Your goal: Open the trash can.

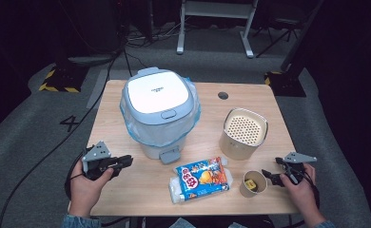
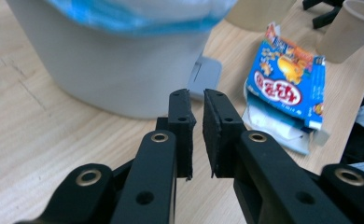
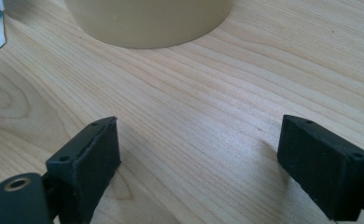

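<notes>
Nearest the camera, lower left of the high view: left gripper (image 1: 126,160), held in a hand (image 1: 86,187), resting over bare table (image 1: 126,190); in the left gripper view (image 2: 196,105) its jaws stand almost together with a narrow slit between them, holding nothing, and point toward the base of the bin. Lower right of the high view: right gripper (image 1: 265,174), held in the other hand (image 1: 301,189), tips just beside the paper cup (image 1: 253,183); in the right gripper view (image 3: 199,158) its jaws are spread wide over bare wood, holding nothing. Paper cup: upright, low centre-right, a small yellow object inside; whether the jaw tips touch it cannot be told. Snack packet (image 1: 201,178): blue, lying flat at lower centre, just left of the cup; in the left gripper view (image 2: 285,86) it sits at the upper right with one end torn open. Bin (image 1: 159,111): white, lid closed, blue liner folded over the rim, centre-left, a grey pedal at its front. Canister (image 1: 243,133): beige, round, perforated top, right of centre, behind the cup.
</notes>
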### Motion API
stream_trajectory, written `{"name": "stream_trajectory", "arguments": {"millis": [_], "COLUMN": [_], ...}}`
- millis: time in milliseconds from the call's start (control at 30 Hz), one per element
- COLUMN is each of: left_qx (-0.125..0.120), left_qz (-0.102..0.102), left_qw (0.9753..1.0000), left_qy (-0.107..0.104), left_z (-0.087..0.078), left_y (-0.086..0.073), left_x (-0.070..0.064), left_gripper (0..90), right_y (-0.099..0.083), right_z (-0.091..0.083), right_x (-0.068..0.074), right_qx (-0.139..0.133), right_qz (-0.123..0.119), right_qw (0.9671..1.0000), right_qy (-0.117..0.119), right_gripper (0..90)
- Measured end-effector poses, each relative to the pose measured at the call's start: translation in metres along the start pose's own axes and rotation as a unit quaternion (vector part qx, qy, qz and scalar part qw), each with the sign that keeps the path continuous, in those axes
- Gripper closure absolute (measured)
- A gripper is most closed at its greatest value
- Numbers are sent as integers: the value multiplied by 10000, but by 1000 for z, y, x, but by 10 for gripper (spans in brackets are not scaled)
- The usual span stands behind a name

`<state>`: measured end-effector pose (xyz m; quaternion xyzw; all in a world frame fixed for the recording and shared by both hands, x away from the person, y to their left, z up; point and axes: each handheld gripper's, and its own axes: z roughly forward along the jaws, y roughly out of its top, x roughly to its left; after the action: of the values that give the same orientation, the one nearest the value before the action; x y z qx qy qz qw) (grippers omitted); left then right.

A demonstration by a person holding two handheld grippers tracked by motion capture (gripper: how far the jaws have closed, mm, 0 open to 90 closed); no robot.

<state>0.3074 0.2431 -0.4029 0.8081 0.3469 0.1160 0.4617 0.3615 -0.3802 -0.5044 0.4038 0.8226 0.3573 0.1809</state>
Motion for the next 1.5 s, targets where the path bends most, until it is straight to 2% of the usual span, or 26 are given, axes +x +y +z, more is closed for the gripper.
{"name": "stream_trajectory", "arguments": {"millis": [200, 300, 333, 367, 567, 600, 667, 800, 967, 1100, 1167, 1333, 1500], "left_qx": [-298, -447, -545, -545, -632, -632, -690, -809, -953, -990, -971, -928, -852], "left_qz": [146, 231, 271, 271, 506, 506, 552, 564, 573, 572, 572, 557, 678], "left_qw": [9992, 9983, 9976, 9976, 9959, 9959, 9950, 9939, 9930, 9930, 9934, 9940, 9940], "left_qy": [-209, -280, -329, -329, -406, -406, -468, -494, -402, -293, -191, -138, -113], "left_z": [-5, -8, -9, -9, -10, -10, -9, -9, -9, -6, -3, 10, 22], "left_y": [25, 39, 48, 48, 76, 76, 87, 98, 118, 126, 131, 143, 155], "left_x": [-3, -4, -5, -5, -13, -13, -16, -17, -19, -21, -22, -23, -28], "left_gripper": [877, 897, 898, 899, 900, 899, 900, 899, 899, 899, 899, 899, 898], "right_y": [0, 0, 0, 0, 0, 0, 0, 0, 0, 0, 0, 0, 0], "right_z": [0, 0, 0, 0, 0, 0, 0, 0, 0, 0, 0, 0, 0], "right_x": [0, 0, 0, 0, 0, 0, 0, 0, 0, 0, 0, 0, 0], "right_qx": [0, -1, -1, -1, -3, -3, -2, -2, -1, -1, -1, -1, -1], "right_qz": [-1, -2, -1, -2, -1, -1, -2, -2, -3, -2, -2, -1, -1], "right_qw": [10000, 10000, 10000, 10000, 10000, 10000, 10000, 10000, 10000, 10000, 10000, 10000, 10000], "right_qy": [0, -1, -1, -1, -2, -2, -2, -2, -1, -1, -3, -1, 0], "right_gripper": [132, 132, 132, 132, 132, 132, 132, 132, 132, 132, 132, 132, 132]}}
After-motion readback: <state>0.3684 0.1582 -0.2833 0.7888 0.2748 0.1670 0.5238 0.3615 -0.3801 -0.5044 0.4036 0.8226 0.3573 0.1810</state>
